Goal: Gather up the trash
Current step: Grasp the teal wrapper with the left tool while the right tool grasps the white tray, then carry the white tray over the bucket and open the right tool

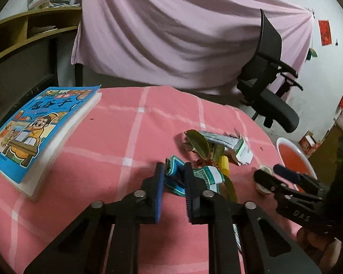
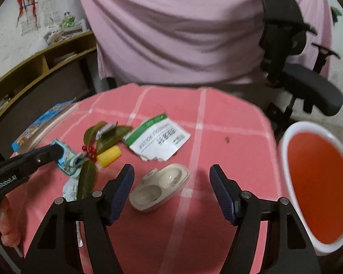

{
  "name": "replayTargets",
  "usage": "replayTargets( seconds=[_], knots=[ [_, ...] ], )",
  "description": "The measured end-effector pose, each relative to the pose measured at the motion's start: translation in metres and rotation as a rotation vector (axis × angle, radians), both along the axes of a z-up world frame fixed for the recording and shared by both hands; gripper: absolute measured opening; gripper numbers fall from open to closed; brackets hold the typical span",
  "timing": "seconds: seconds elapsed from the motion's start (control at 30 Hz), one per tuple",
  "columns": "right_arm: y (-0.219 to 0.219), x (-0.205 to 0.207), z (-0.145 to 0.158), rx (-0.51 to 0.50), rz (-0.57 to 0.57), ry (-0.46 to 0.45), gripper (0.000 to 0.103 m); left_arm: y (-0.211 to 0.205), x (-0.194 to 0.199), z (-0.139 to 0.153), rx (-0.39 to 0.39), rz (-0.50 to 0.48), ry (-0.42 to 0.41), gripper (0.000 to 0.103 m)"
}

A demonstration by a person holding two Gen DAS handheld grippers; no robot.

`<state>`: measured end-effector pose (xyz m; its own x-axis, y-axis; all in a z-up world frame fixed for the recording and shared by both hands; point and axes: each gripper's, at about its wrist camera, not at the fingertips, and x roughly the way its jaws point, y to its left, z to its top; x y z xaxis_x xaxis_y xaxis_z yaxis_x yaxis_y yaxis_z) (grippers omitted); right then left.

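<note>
A round table under a pink checked cloth (image 2: 217, 137) holds a small heap of litter. The left gripper (image 1: 175, 178) has its 2 jaws drawn close together and clamped on a crumpled blue-and-green wrapper (image 1: 173, 171) at the near edge of the heap. Just beyond it lie dark green leaves (image 1: 199, 142) with a sprig of red berries (image 2: 90, 150), a small yellow piece (image 2: 109, 156), and a torn white-and-green paper packet (image 2: 159, 140).

The right gripper (image 2: 171, 182) hovers low over a pale plastic blister tray with 2 round cups (image 2: 159, 187). Its jaws stand well apart on either side of the tray, and neither pad touches it.

At the right edge of the table stands a white bin with an orange-red inside (image 2: 317, 182), close to the right gripper. A blue illustrated book (image 1: 32, 127) lies well apart on the left; it does not look like trash.

The step in hand appears to be the pick-up: 1 piece gripped, 1 about to be. Next, the right jaws likely need to close across the tray, then both pieces go over to the bin. The thin tray may slip or flex when squeezed.
</note>
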<state>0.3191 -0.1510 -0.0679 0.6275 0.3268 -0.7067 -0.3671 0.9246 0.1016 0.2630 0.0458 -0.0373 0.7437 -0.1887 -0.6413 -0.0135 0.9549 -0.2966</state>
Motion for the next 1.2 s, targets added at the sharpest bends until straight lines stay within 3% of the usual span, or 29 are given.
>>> replayTargets(
  seconds=[0.07,0.13,0.43,0.73,1.03,1.2],
  knots=[
    [-0.001,0.002,-0.003,0.014,0.011,0.028,0.048,0.004,-0.001,0.000,-0.021,0.005,-0.001,0.010],
    [0.000,0.003,-0.005,0.029,0.028,0.046,0.041,0.006,-0.003,0.000,-0.033,0.008,-0.002,0.009],
    [0.004,-0.012,0.005,0.051,0.085,-0.023,0.039,0.009,-0.031,0.018,-0.023,0.058,-0.122,0.005],
    [-0.004,-0.050,0.033,0.101,0.084,-0.295,0.039,-0.024,-0.074,0.044,0.083,0.061,-0.330,0.005],
    [-0.025,-0.091,0.058,0.186,0.061,-0.570,0.039,-0.049,-0.086,0.079,0.094,0.056,-0.420,0.005],
    [-0.054,-0.096,0.065,0.205,-0.035,-0.626,0.039,-0.071,-0.087,0.095,0.105,0.030,-0.445,0.005]
  ],
)
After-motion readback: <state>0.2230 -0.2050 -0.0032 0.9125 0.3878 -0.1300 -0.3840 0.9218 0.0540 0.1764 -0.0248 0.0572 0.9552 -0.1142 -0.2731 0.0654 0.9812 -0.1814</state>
